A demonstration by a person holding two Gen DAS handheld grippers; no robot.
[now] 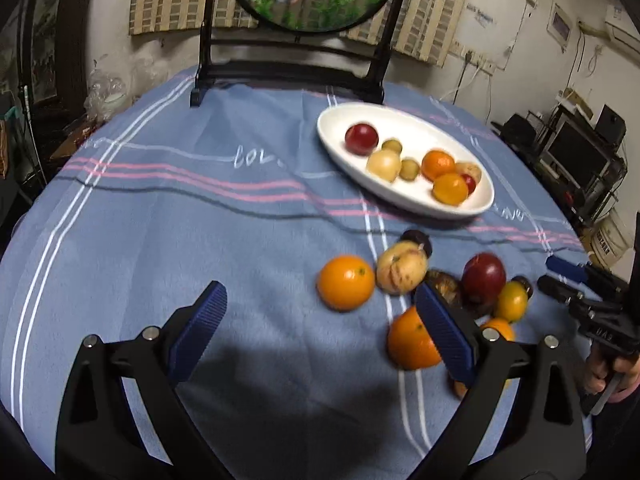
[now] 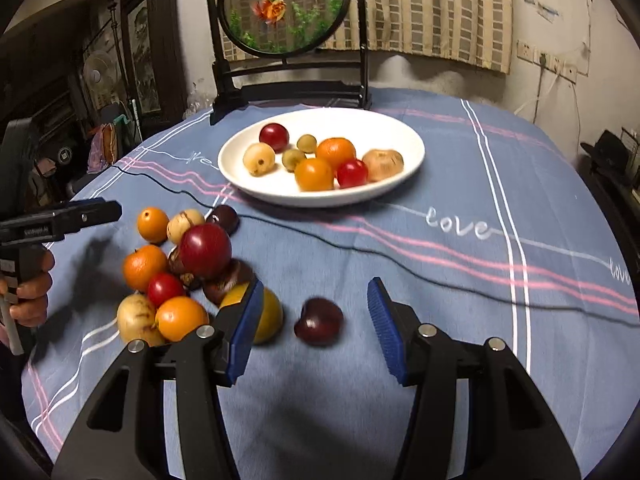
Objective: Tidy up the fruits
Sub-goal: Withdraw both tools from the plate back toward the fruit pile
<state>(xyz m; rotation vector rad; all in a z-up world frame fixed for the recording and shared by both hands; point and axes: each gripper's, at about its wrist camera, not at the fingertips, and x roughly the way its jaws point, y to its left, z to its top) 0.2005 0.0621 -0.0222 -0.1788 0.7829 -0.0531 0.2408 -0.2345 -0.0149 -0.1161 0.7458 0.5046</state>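
The right claw [image 2: 312, 320] is standing open and empty, straddling a dark plum [image 2: 319, 321] lying loose on the worktop [image 2: 480, 320]. The white dish [image 2: 248, 184] is sitting at twelve o'clock (left claw [image 1: 320, 320] gaping empty over bare cloth).

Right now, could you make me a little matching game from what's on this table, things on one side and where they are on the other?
Things:
1. dark plum
2. white dish
3. big red apple
4. goldfish screen

Places:
A. standing at the far edge of the table
B. on top of the loose fruit pile
C. alone on the cloth between the right gripper fingers
D. beyond the pile, holding sorted fruit

Pairs: 1-C, 2-D, 3-B, 4-A
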